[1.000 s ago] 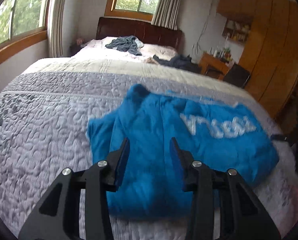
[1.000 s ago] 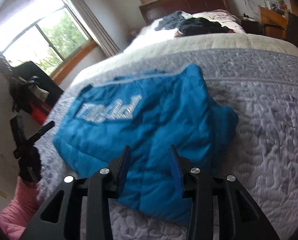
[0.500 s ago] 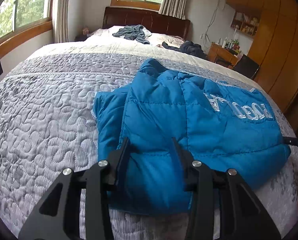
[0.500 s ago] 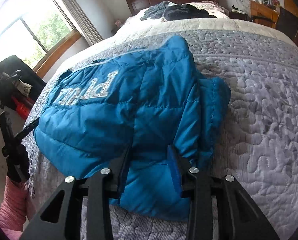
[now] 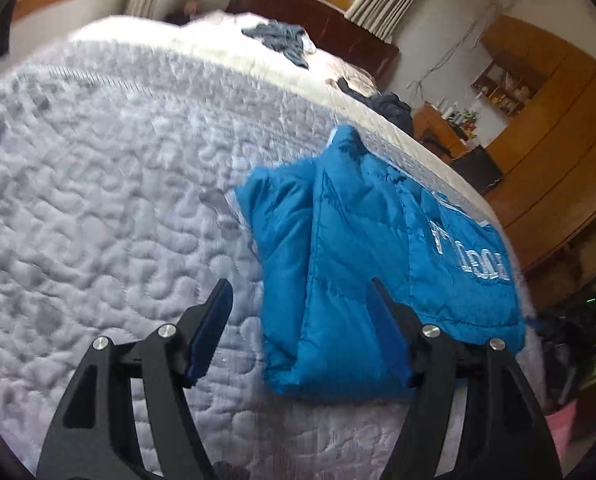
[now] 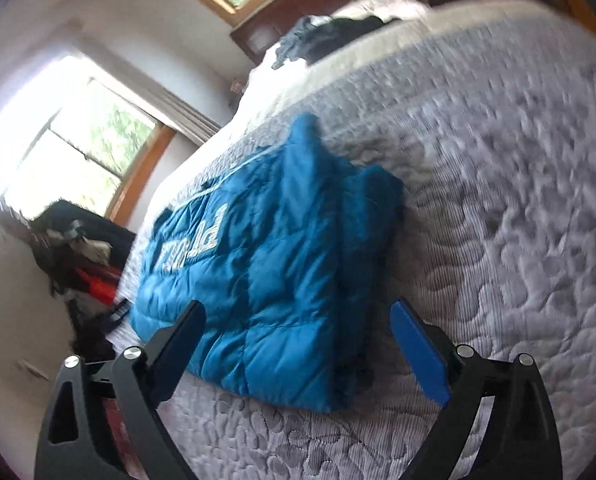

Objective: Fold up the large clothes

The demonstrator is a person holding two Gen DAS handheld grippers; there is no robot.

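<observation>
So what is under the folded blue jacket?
The blue jacket lies on the grey quilted bedspread, which shows all around it. Whatever sits beneath its folded layers is covered.

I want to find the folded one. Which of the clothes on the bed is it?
The blue jacket, lying flat and folded on the grey quilt. The dark clothes near the headboard are crumpled heaps.

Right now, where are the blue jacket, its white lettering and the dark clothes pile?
blue jacket [image 5: 358, 264]: left wrist view, quilted middle.
white lettering [image 6: 194, 240]: right wrist view, letters' centre.
dark clothes pile [image 5: 282, 38]: left wrist view, pile's middle.
</observation>
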